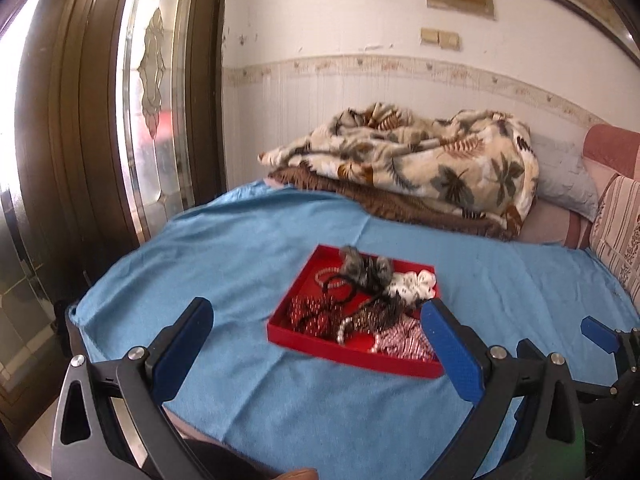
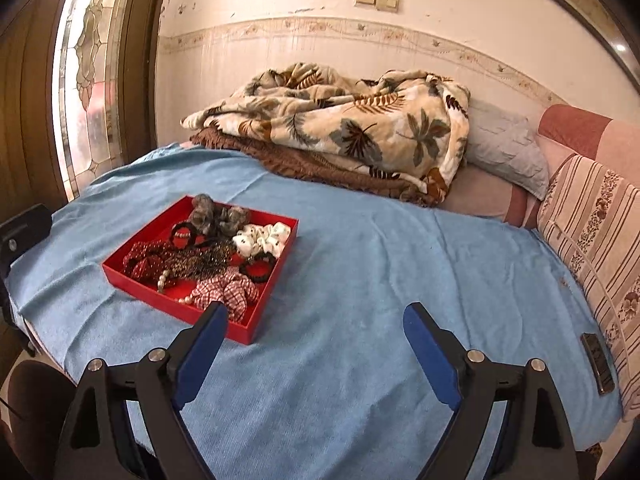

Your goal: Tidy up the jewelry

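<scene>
1. Left hand-held gripper: jaws spread wide, nothing between them. It hangs above the blue cloth, with the near edge of the red tray seen between its fingers.
2. Right hand-held gripper: jaws spread wide, nothing held. It hangs above bare blue cloth, to the right of the red tray; its left finger overlaps the tray's near right corner in the right wrist view.
3. Red tray: a shallow square tray lying flat on the blue cloth, which covers the bed. All the jewelry and hair pieces lie inside it.
4. Tray contents, far side: a grey furry scrunchie at the far rim; a white patterned scrunchie at the far right corner.
5. Tray contents, middle: a dark beaded piece; a black band on the right side, just near of the white scrunchie; a small bead bracelet on the left in the left wrist view.
6. Tray contents, near side: a dark red dotted scrunchie on the left; a red-and-white checked scrunchie on the right; a string of pearls between them.
7. Surroundings: a leaf-print blanket is heaped on the far side of the bed, on top of a brown blanket. A grey pillow lies to its right. A striped cushion stands along the right edge.
</scene>
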Motion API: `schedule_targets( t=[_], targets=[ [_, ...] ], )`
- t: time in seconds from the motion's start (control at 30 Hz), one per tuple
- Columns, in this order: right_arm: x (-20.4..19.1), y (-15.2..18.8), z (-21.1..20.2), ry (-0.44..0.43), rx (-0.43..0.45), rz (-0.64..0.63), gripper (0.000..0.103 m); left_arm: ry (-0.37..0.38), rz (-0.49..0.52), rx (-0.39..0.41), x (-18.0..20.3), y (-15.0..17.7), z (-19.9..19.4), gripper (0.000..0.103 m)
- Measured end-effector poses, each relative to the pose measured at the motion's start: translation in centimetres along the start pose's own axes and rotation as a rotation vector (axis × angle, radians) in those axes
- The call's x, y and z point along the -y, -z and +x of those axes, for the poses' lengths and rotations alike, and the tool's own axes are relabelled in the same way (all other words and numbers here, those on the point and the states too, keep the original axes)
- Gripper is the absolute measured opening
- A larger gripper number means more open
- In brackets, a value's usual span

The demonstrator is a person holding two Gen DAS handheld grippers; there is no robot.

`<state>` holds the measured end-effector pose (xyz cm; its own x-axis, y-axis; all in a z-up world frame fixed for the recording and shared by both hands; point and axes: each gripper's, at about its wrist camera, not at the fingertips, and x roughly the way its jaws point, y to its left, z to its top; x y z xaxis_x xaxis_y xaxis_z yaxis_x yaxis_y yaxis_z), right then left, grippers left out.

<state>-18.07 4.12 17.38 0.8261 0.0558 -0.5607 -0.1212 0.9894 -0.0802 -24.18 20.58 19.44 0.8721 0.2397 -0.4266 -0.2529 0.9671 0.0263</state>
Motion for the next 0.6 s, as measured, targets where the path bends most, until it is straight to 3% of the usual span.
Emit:
schedule_targets(
  t=[0.13, 0.6],
  targets=[
    [-0.1, 0.0, -0.1, -0.001, 0.009, -0.001, 0.094, -0.004, 0.021, 0.031, 0.2, -0.3, -0.1, 0.103],
    [-0.1, 0.2, 0.3, 0.0, -0.023, 0.009, 0.094, 0.027, 0.055, -0.058, 0.6, 0.5, 1.4, 0.103]
  ],
)
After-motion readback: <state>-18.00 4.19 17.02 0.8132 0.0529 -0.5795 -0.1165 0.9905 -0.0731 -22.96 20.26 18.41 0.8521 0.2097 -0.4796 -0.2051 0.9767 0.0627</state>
